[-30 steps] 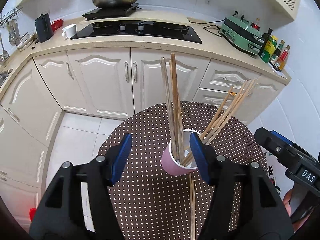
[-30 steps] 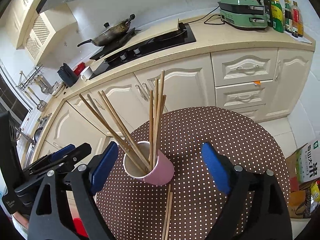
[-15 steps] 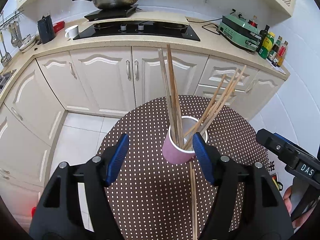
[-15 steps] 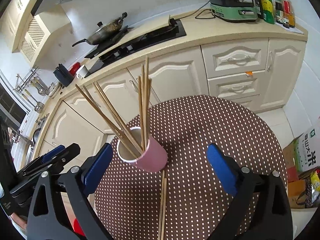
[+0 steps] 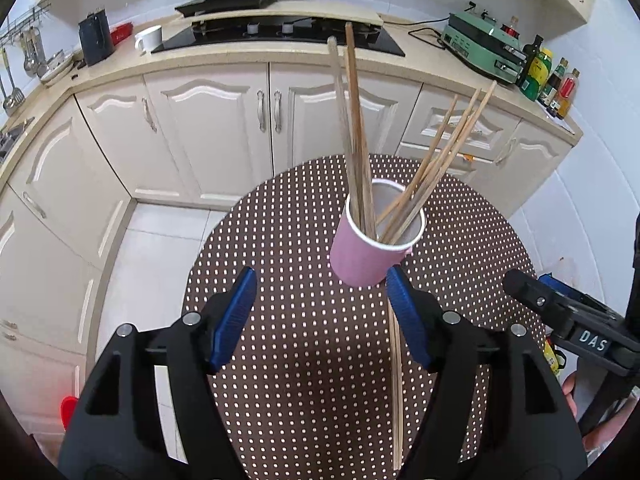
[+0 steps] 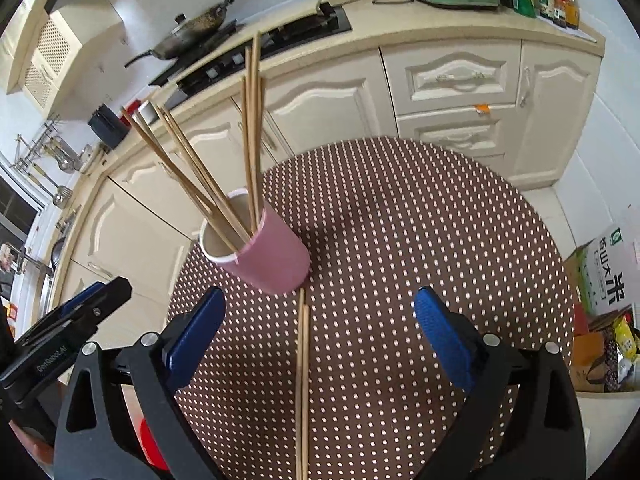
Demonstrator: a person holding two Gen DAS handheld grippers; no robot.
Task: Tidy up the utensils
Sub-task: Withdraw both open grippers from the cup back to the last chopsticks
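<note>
Two loose chopsticks: a pair (image 6: 303,380) lies flat on the dotted table (image 6: 420,240), side by side, one end just in front of the pink cup (image 6: 272,258).
Left gripper: the left gripper (image 5: 322,318) is released and empty, hovering above the table, the cup just ahead of its right finger.
Cup: upright on the table, holding two bunches of chopsticks (image 5: 424,176), one near vertical, one leaning.
Right gripper: the right gripper (image 6: 316,340) is spread wide, holding nothing, straddling the loose pair.
Step in hand: likely the last pick-up, most sticks being already stowed.
Next move: probably lower the right gripper, pinch both sticks together, tip them upright and drop them into the cup without knocking it.
</note>
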